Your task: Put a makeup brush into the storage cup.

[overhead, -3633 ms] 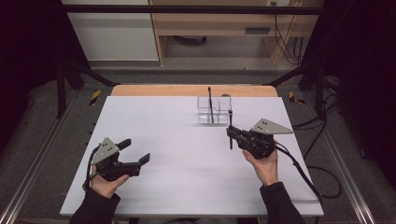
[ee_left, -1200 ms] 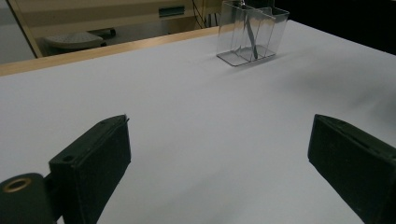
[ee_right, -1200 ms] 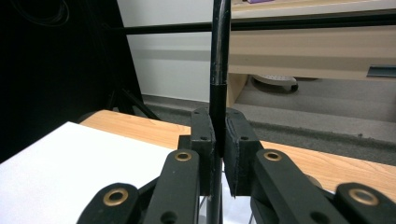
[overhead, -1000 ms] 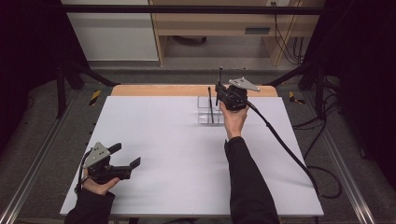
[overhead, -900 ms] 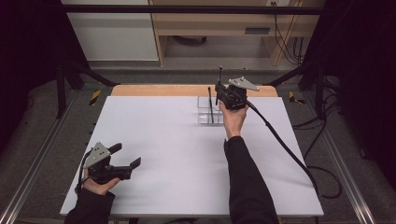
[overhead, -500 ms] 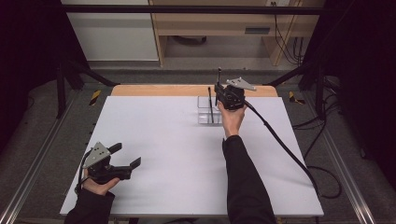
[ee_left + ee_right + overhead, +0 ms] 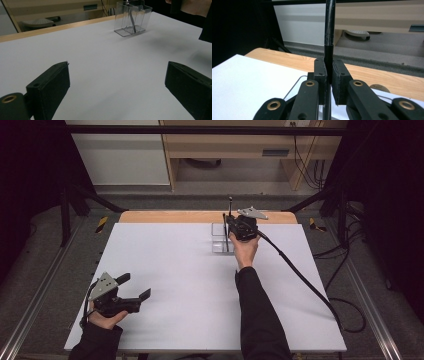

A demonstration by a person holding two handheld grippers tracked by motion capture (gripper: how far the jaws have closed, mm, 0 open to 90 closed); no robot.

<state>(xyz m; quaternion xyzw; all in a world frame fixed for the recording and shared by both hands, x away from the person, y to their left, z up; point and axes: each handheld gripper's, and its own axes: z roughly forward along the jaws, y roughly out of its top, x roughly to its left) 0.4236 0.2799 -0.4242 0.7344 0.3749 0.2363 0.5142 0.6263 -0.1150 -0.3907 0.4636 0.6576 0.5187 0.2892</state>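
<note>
My right gripper [image 7: 230,226] is shut on a thin black pen [image 7: 230,207] and holds it upright over a clear compartmented container [image 7: 219,242] at the table's far middle. The pen's lower end reaches down into the container. In the right gripper view the pads pinch the pen [image 7: 329,30] between them, with the gripper [image 7: 329,80] pointing toward the far edge. A second dark pen [image 7: 131,21] stands in the container [image 7: 132,17]. My left gripper [image 7: 134,286] rests near the front left, jaws wide open [image 7: 117,92] over bare table, nothing between them.
The white tabletop [image 7: 175,270] has a wooden strip [image 7: 165,216] along its far edge. Beyond it are a pale wooden bench and cables. The right gripper's cable [image 7: 300,280] trails across the table's right side. Metal rails run along both sides.
The right gripper carried the pen from the table's right middle to above the container, then sank a little with it over the last second. The left gripper stayed put.
</note>
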